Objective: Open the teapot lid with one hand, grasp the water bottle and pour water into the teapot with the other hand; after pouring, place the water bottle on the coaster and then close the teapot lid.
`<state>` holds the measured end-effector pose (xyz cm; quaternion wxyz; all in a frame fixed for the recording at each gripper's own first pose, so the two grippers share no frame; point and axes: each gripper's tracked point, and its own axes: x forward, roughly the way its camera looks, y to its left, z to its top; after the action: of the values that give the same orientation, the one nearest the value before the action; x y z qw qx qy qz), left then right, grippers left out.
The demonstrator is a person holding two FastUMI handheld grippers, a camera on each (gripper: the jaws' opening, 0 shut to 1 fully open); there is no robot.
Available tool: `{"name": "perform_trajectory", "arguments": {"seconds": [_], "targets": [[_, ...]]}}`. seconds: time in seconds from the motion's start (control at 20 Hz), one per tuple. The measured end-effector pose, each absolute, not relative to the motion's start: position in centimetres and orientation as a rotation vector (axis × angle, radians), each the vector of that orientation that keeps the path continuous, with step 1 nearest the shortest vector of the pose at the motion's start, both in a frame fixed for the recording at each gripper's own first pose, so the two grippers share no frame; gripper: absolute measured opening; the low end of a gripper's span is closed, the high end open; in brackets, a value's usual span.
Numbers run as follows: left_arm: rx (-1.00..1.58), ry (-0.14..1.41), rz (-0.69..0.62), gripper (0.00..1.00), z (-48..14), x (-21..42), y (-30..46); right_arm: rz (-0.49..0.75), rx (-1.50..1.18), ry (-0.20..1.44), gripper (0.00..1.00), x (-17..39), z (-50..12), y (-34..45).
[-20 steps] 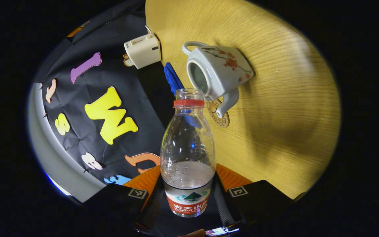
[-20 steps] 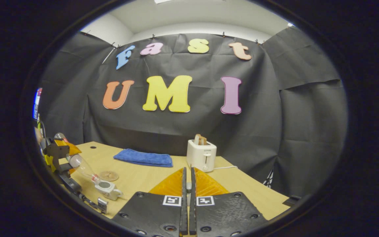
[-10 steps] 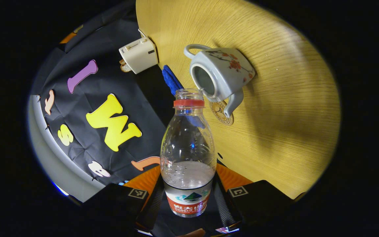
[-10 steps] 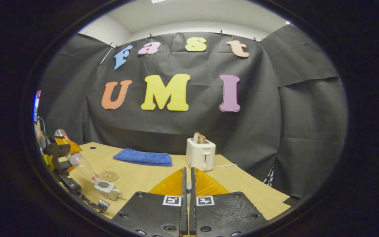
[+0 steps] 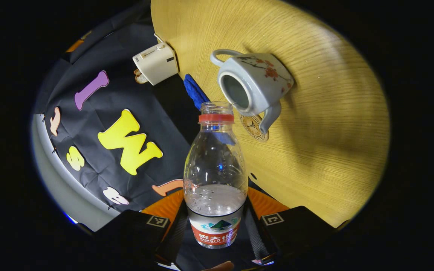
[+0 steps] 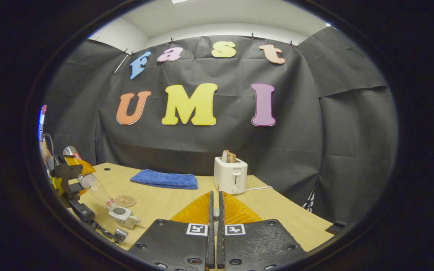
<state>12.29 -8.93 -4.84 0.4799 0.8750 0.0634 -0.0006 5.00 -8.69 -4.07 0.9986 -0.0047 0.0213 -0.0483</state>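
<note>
My left gripper point(image 5: 215, 206) is shut on a clear water bottle point(image 5: 215, 162) with a red neck ring, no cap and a little water at its base. Its mouth points at the open top of the white flowered teapot point(image 5: 256, 81), which stands lidless on the wooden table beside a round coaster point(image 5: 252, 128). The right gripper view shows that bottle point(image 6: 94, 190) tilted down, mouth right at the teapot point(image 6: 123, 216), with the coaster point(image 6: 125, 201) just behind. My right gripper point(image 6: 216, 216) hangs above the table, shut, with only a small pale piece of the teapot lid showing between its fingers.
A folded blue towel point(image 6: 164, 179) lies at the back of the table point(image 6: 156, 203). To its right stands a white toaster point(image 6: 231, 175) with toast in it, its cord trailing right. The same toaster point(image 5: 156, 63) and towel point(image 5: 194, 90) lie beyond the teapot.
The left gripper has shifted slightly with the bottle, so the teapot sits a little further right in its view. The right gripper has barely moved and stays shut.
</note>
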Motion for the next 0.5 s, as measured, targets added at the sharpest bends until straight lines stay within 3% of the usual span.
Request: {"name": "perform_trajectory", "arguments": {"seconds": [0.5], "targets": [[1.989,0.157,-0.040,0.75,-6.1,11.7,-8.3,-0.115,-0.026,0.044,0.02,5.2,-4.2,-9.1]]}}
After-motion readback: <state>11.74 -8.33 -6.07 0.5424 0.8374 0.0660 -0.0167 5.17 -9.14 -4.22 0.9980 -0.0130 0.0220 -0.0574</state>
